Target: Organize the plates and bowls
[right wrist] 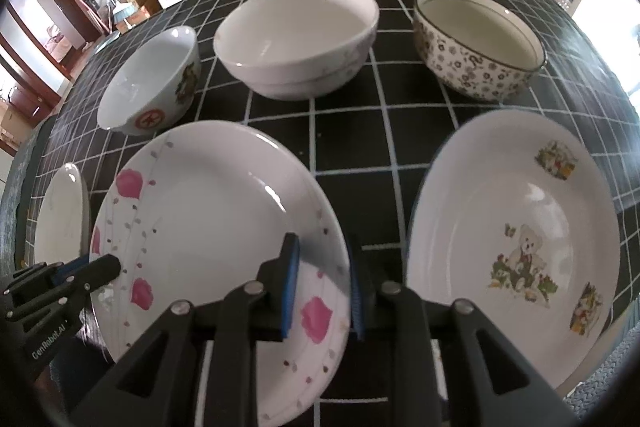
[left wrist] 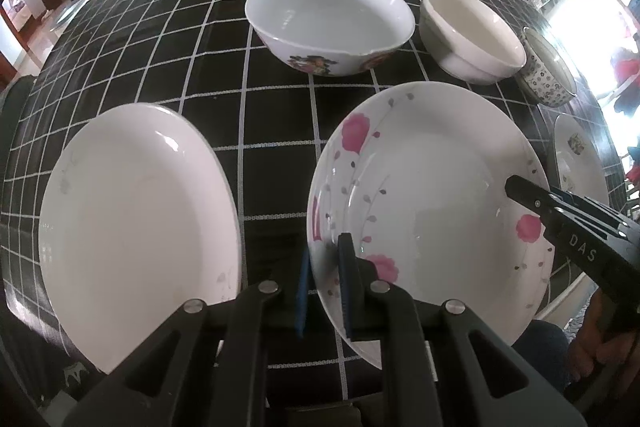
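**Both tongs on opposite rims of the pink-flowered plate**

The pink-flowered plate (left wrist: 430, 203) sits near the front edge of the bench (left wrist: 272, 131), the middle one of three plates in a row. To one side lies a plain white plate (left wrist: 132, 227), toward the bench's left edge; to the other lies a plate with a bear picture (right wrist: 516, 247), toward the right edge. Neither touches the flowered plate.

The left tongs (left wrist: 325, 287) are nearly closed, with the plate's left rim between the two blue pads, one pad outside the rim and one over the inside. They appear to pinch that rim. The right tongs (right wrist: 326, 291) straddle the opposite rim, a little wider apart; one pad lies over the plate's inner slope and the other outside the edge. Whether these pads already press the rim I cannot tell for sure.

So the plate lies between the two tongs, each holding the side nearest it. The plate is round, so it has no long axis; what matters is that the grips face each other across it.

Behind, toward the far edge, stand three bowls: a large white bowl (left wrist: 330, 23), a cream bowl (left wrist: 472, 35) and a speckled bowl (right wrist: 478, 43), all well apart from the plates. My judgement is that the next move is a level two-handed lift onto a neighbouring plate.
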`<state>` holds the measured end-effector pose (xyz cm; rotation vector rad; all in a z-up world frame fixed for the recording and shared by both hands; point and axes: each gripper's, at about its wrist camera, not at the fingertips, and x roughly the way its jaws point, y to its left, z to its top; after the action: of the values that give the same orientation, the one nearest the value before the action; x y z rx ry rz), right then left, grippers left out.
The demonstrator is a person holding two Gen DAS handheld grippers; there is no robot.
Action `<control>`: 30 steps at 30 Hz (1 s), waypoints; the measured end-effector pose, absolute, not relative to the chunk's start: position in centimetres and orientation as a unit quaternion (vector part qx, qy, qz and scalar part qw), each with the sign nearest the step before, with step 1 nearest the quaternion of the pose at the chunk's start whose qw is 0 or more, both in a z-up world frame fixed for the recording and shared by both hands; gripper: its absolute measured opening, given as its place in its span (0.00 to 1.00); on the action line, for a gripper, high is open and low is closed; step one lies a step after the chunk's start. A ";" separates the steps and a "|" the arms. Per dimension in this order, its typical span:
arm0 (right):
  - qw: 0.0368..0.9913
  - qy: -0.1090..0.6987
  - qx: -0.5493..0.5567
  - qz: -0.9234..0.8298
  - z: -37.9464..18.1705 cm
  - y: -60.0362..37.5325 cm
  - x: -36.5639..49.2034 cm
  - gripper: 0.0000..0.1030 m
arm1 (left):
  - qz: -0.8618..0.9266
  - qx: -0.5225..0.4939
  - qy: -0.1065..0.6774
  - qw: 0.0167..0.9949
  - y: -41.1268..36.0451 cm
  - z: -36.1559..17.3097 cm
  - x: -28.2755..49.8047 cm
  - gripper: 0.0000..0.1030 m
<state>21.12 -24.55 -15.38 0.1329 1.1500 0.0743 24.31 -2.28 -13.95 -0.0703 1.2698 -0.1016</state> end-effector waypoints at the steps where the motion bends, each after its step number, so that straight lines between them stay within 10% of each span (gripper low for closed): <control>1: 0.836 0.543 0.065 0.035 -15.4 -24.6 21.0 0.26 | -0.048 -0.036 0.595 0.802 -2.1 -13.9 24.3 0.11; 30: 0.838 0.526 0.094 0.112 -11.4 -17.3 20.8 0.26 | 0.036 -0.030 0.560 0.827 7.6 -8.2 20.9 0.11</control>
<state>20.83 -17.35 -11.38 0.1989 1.1121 0.2369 20.94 7.57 -8.22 -0.0643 1.1893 0.0764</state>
